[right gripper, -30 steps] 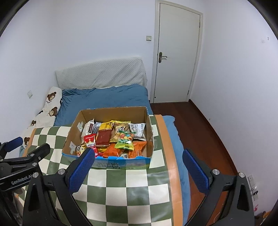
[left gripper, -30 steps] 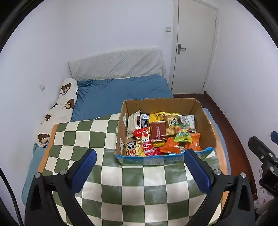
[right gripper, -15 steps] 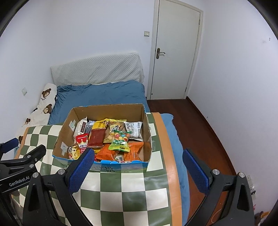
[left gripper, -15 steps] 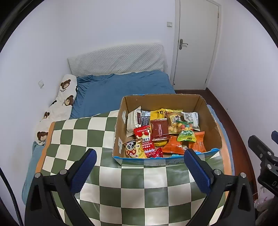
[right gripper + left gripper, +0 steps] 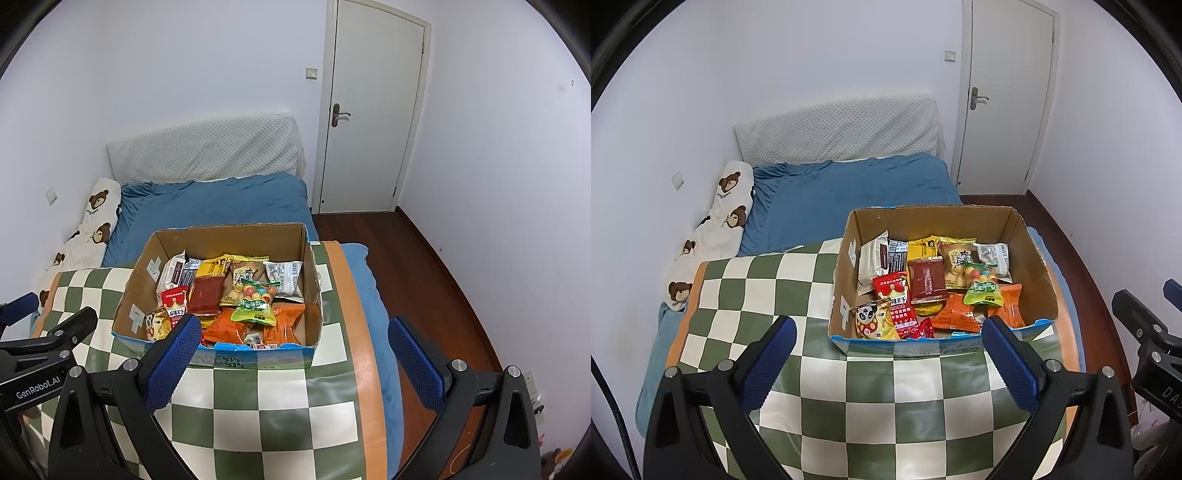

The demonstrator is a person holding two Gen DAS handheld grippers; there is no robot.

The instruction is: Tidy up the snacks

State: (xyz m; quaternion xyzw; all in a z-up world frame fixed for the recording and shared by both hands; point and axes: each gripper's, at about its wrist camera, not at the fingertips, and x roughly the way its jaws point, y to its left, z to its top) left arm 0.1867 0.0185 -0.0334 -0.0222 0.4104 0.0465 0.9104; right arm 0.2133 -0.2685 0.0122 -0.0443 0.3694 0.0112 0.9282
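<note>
An open cardboard box [image 5: 1032, 266] [image 5: 312, 280] stands on a green-and-white checked cloth [image 5: 757, 291] [image 5: 258, 406] and holds several snack packets. Among them are a green candy bag [image 5: 982, 291] [image 5: 255, 306], a dark red packet [image 5: 926, 280] [image 5: 205, 295], orange packets [image 5: 956, 314] [image 5: 284, 321] and a panda packet [image 5: 873, 321]. My left gripper [image 5: 888, 363] hangs open above the cloth, short of the box's near wall. My right gripper [image 5: 295, 363] is open too, in front of the box's near right corner. Nothing is between either pair of fingers.
The cloth covers a surface at the foot of a blue bed [image 5: 849, 195] with a bear-print pillow [image 5: 720, 218] on the left. A white door [image 5: 369, 110] and dark wood floor [image 5: 424, 266] lie to the right. The other gripper [image 5: 40, 354] shows at each view's edge.
Both grippers have moved forward and tilted, so the box sits lower and closer in both views. Both stay open and the snacks have not moved.
</note>
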